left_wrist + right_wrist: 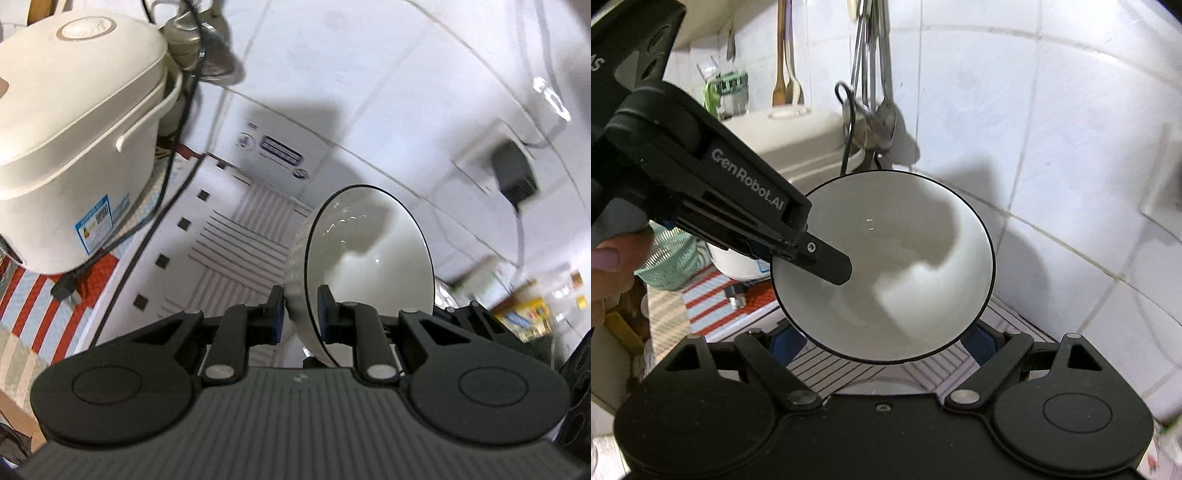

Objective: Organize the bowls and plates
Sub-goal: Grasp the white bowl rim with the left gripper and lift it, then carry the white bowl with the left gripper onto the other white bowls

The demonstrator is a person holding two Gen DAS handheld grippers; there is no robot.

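Leftmost, a cream plastic rice cooker (74,122) sits on the counter. Beside it, the left gripper (301,310) has its jaws clamped on the rim of a glossy round white bowl (369,258), lifted before glazed wall tiles (388,92). The right gripper (882,339) spreads wide beneath, apparently not touching.

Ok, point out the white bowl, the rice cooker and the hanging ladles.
white bowl (886,266): right wrist view, on its inner wall.
rice cooker (74,129): left wrist view, on its cream lid and side.
hanging ladles (875,74): right wrist view, on the metal handles against the tiled wall.
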